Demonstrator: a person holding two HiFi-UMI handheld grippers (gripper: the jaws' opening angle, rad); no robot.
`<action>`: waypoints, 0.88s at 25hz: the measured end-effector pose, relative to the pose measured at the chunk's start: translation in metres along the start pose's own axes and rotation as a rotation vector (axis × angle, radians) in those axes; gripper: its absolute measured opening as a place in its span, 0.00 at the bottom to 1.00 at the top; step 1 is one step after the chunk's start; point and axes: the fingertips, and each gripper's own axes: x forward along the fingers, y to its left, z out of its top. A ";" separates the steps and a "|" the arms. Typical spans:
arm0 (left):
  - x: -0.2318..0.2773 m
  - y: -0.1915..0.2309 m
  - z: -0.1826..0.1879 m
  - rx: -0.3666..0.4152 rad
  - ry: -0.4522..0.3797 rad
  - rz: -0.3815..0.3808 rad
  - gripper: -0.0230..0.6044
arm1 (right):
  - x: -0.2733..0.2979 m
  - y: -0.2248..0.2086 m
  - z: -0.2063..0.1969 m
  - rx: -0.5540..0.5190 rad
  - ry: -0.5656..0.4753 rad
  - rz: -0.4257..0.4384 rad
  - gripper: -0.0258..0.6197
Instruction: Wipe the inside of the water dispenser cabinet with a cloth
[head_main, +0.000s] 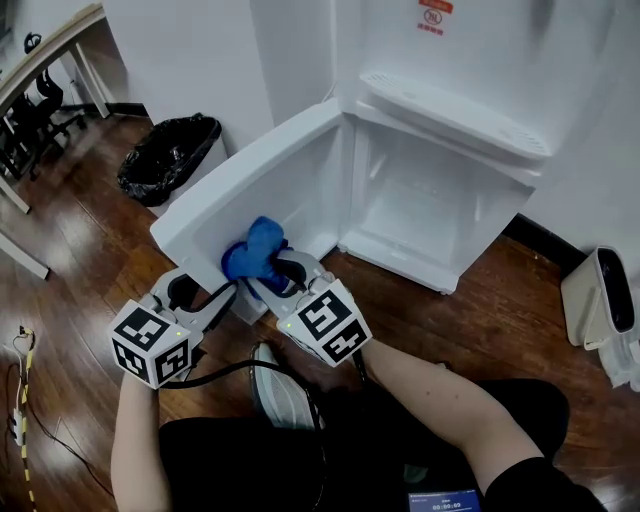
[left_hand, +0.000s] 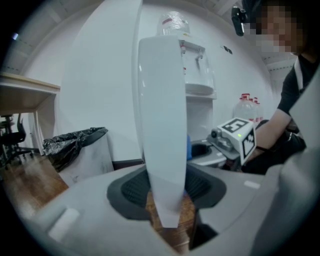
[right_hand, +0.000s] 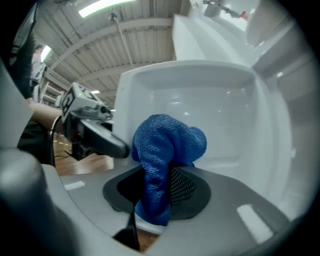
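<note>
The white water dispenser stands with its lower cabinet (head_main: 430, 205) open and the cabinet door (head_main: 265, 175) swung out to the left. My left gripper (head_main: 198, 292) is shut on the free edge of that door (left_hand: 162, 125), which runs upright between its jaws (left_hand: 165, 192). A bunched blue cloth (head_main: 257, 250) is clamped in my right gripper (head_main: 275, 272), right beside the left one. In the right gripper view the cloth (right_hand: 165, 147) bulges out of the jaws (right_hand: 160, 200) in front of the door's recessed inner face (right_hand: 210, 100). Whether it touches that face I cannot tell.
A bin with a black bag (head_main: 170, 158) stands left of the door, close behind it. A white appliance (head_main: 600, 300) sits on the wooden floor at the right. A desk and chairs (head_main: 35, 90) fill the far left. Water bottles (left_hand: 247, 107) stand behind my right arm.
</note>
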 end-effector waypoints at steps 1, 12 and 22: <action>0.000 0.000 0.000 0.000 0.001 0.003 0.34 | 0.003 0.016 -0.002 -0.012 0.003 0.051 0.21; 0.001 0.000 0.000 0.000 0.013 -0.007 0.34 | -0.033 -0.140 -0.030 0.012 0.063 -0.350 0.21; 0.000 -0.002 -0.004 0.015 0.041 -0.004 0.34 | -0.009 -0.062 -0.040 0.107 0.074 -0.182 0.21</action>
